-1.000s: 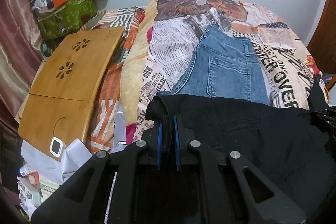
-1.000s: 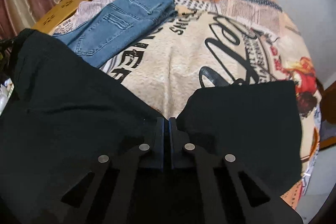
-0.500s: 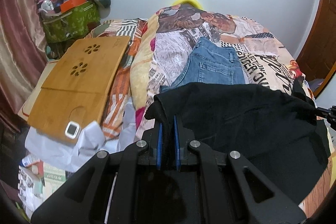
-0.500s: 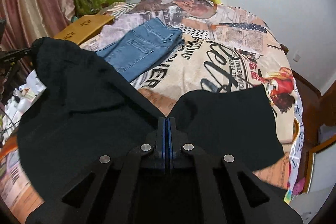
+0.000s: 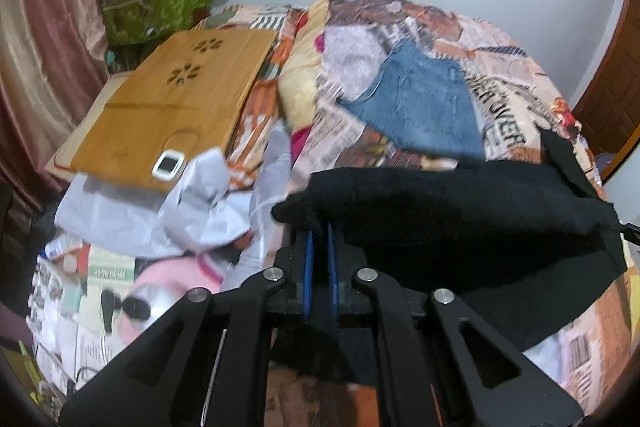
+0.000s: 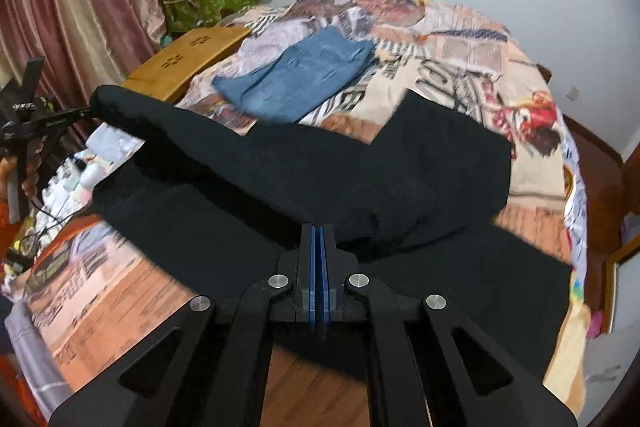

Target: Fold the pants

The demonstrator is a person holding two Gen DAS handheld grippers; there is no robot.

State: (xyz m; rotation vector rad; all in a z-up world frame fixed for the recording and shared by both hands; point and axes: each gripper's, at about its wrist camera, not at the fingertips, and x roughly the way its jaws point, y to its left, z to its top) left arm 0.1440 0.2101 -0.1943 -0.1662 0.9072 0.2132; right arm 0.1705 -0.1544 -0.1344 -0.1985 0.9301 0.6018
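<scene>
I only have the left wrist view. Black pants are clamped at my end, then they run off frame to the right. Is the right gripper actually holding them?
Observer: Yes. The right gripper is shut on the black pants, pinching an edge.
Operator: Where is the rest of the fabric?
Observer: One part lies flat on the bedspread beyond the right gripper; another hangs down below it.
Operator: Clear of the blue jeans?
Observer: From the right wrist view, the blue jeans lie folded further up the bed; black cloth in front hides their near edge, so contact cannot be judged.
</scene>
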